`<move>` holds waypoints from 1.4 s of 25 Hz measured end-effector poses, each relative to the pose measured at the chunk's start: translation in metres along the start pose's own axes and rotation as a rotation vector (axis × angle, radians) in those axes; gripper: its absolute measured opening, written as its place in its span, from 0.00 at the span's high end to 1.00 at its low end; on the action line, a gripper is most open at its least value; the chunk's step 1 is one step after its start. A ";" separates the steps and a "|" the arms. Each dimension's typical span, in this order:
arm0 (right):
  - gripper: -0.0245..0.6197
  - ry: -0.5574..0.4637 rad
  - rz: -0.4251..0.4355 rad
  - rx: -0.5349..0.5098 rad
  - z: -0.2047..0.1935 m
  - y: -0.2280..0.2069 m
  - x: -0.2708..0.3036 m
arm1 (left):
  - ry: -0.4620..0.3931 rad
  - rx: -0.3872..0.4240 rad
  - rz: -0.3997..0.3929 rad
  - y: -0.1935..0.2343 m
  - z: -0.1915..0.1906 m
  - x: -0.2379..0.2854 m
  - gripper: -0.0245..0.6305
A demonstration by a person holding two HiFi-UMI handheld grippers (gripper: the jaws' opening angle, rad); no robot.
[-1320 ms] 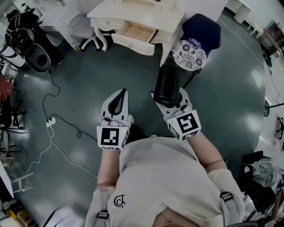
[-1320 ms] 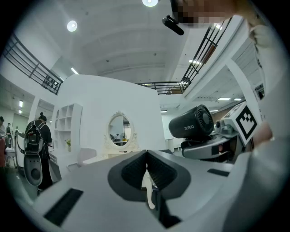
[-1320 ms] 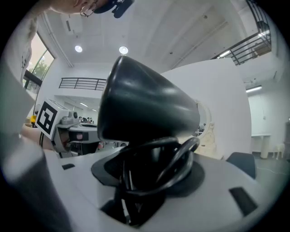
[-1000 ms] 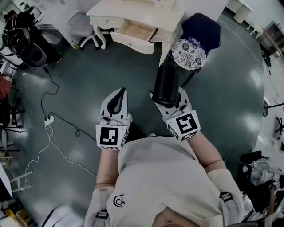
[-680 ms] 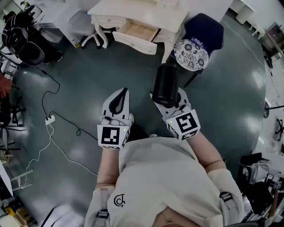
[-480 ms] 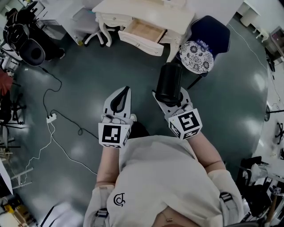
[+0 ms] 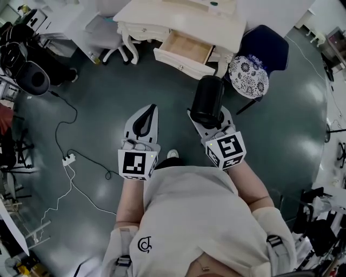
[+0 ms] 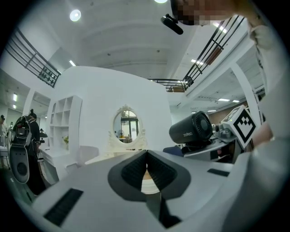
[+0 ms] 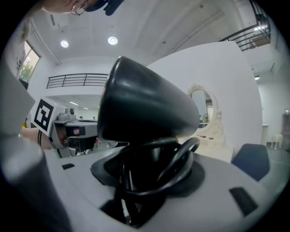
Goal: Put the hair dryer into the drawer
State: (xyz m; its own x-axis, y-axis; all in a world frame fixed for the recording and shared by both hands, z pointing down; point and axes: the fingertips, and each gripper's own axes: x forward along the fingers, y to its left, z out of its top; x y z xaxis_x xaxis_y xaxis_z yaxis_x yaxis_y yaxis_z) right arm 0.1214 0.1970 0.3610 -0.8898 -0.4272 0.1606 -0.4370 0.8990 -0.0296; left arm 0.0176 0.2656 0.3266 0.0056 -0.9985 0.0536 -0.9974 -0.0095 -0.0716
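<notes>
**Item 1, hair dryer** (image 7: 208,101). Black, barrel type. It is carried above the floor in the right claw (image 7: 210,120), well short of the drawer. In the head view the barrel lies lengthwise toward 12 o'clock. The right gripper view shows the barrel (image 9: 145,104) looming over the claw (image 9: 149,176). The left gripper view shows its grilled rear end (image 8: 190,129) at 2 o'clock.

**Item 2, cable** (image 9: 176,167). Black, looped about the dryer's handle, bunched between the jaws.

**Item 3, right claw.** White, with a marker cube (image 7: 226,150) at the rear. The jaws stand apart and are clamped on the hair dryer's handle together with the cable loops.

**Item 4, left claw** (image 7: 151,111). White, at 9 o'clock of the dryer, apart from it, pointing the same way. The jaws are together with the dark pads (image 8: 147,163) meeting at the tip. Nothing is held.

**Item 5, drawer** (image 7: 181,64). Pulled open at 11 o'clock of the dryer, with a white front and a pale wood interior. No contents can be made out.

**Item 6, tabletop** (image 7: 178,16). White dressing table with curved legs, above the drawer. An oval mirror (image 8: 128,122) stands on it in the left gripper view.

**Item 7, chair** (image 7: 270,46). Dark blue, at 2 o'clock of the dryer, just beside the table. A patterned blue-and-white cushion (image 7: 248,76) lies against it.

**Item 8, floor** (image 7: 97,108). Dark and glossy. A white power strip (image 7: 68,159) with trailing cords lies at 8 o'clock of the left claw.

**Item 9, person.** Pale shirt (image 7: 194,216) at 6 o'clock, one shoe (image 7: 172,154) between the claws.
</notes>
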 end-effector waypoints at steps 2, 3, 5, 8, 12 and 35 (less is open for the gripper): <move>0.59 0.010 -0.020 0.006 0.002 0.000 0.020 | 0.001 0.004 -0.016 0.022 0.000 0.009 0.94; 0.59 0.013 -0.031 0.009 0.004 -0.002 0.029 | 0.002 0.007 -0.023 0.031 0.000 0.014 0.94; 0.59 0.022 -0.051 0.016 0.006 -0.005 0.047 | 0.010 0.009 -0.034 0.047 -0.002 0.025 0.94; 0.59 0.045 -0.060 0.026 0.004 -0.010 0.069 | 0.017 -0.004 -0.045 0.068 -0.003 0.041 0.94; 0.59 0.068 -0.060 0.020 -0.002 -0.027 0.096 | 0.037 -0.017 -0.054 0.083 -0.015 0.069 0.94; 0.59 0.197 -0.017 0.043 -0.025 -0.251 0.296 | 0.034 0.016 -0.133 0.151 -0.030 0.367 0.94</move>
State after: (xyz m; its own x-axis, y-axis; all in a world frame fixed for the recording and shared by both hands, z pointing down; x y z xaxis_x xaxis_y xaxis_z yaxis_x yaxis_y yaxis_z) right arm -0.0291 -0.1523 0.4408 -0.8408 -0.4117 0.3515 -0.4610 0.8849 -0.0662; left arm -0.1326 -0.1006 0.3652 0.1350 -0.9861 0.0972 -0.9867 -0.1428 -0.0774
